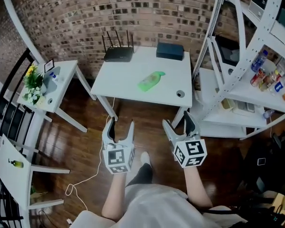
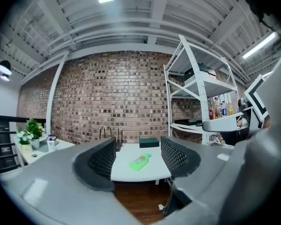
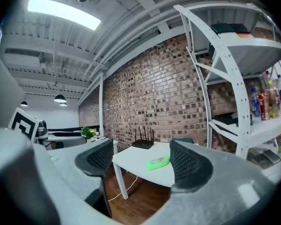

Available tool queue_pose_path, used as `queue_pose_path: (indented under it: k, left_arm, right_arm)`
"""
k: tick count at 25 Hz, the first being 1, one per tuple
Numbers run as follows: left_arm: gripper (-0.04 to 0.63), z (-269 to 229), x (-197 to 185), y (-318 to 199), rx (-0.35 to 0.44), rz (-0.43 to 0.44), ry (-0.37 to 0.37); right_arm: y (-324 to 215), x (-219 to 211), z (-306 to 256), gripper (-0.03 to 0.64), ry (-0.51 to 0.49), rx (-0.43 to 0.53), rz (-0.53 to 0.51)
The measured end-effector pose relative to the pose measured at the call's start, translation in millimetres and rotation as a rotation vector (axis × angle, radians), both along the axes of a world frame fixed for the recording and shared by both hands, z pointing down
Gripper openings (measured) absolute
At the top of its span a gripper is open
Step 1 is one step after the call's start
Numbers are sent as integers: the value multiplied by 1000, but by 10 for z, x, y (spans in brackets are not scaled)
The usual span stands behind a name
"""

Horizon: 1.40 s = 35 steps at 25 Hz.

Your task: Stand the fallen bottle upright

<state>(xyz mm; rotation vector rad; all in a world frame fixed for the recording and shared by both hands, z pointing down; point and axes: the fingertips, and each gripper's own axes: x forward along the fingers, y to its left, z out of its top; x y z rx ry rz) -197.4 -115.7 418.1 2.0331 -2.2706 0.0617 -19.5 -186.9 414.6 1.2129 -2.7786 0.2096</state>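
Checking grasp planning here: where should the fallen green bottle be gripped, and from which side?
Probably across the body of the green bottle, nearer its cap end, coming from the table's near edge. It lies flat on the white table, cap pointing far-right, long sides free, so the right gripper, tongs open, could straddle it and tip it onto its base.

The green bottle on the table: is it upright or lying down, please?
Lying down: the green bottle rests on its side on the white table.
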Motion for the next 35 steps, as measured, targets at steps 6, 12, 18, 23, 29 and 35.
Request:
queue_pose_path:
  k: [6,12,18,23,29,35]
  left_arm:
    - [307,-89,-63,-1356,33,69,-2]
    - [307,219,-157,-2311,-20,132,-11]
    - [307,729,-234,-3291,-148,155,-12]
    - [307,831,-185,-4217,-233,275,-97]
    - [319,1185,12,-4919,-359,398,-143]
    - [287,1726,285,-5146,-491,578,-164]
  right_arm:
    - [-1318,-206,-198,365,7,71,-3]
    - [-2101,-440,207,365,33,29,-21]
    - [-3198,-488,713,365,31,-60,-4]
    - [-4135,-545,581,365,-31,-65,-3]
    - [-4988,-362,766,365,-50,-93,27]
    - [-5201,-370,1104,364,-30,-159,74]
